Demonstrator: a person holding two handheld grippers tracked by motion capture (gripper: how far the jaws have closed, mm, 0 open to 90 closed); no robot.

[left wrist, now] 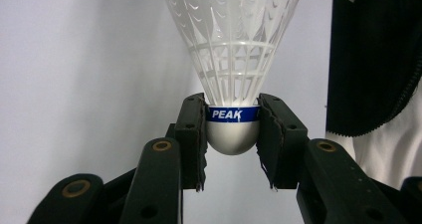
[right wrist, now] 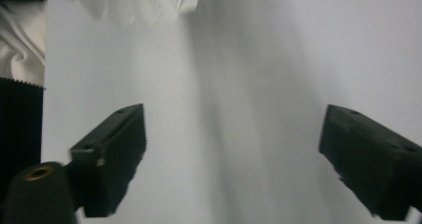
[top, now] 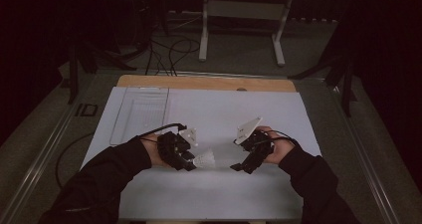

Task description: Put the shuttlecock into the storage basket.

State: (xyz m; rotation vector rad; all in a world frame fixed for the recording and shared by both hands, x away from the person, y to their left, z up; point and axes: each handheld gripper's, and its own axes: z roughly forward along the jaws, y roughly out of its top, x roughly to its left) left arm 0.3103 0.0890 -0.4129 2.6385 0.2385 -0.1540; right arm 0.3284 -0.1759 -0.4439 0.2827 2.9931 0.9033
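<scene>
A white plastic shuttlecock (left wrist: 234, 50) with a blue band reading PEAK is clamped by its rounded cork base between the jaws of my left gripper (left wrist: 233, 129). From above, the shuttlecock (top: 204, 159) sticks out rightward from the left gripper (top: 191, 163), low over the white table sheet (top: 219, 119). My right gripper (top: 239, 168) hovers a short way to the right, jaws wide apart and holding nothing. In the right gripper view (right wrist: 234, 149) the shuttlecock's skirt (right wrist: 144, 0) shows at the top left, beyond the jaws.
A clear shallow tray (top: 142, 112) lies at the sheet's far left. A wooden strip (top: 204, 82) runs along the table's far edge. Cables and a white stand (top: 244, 15) sit on the dark floor beyond. Dark sleeves enter from the bottom.
</scene>
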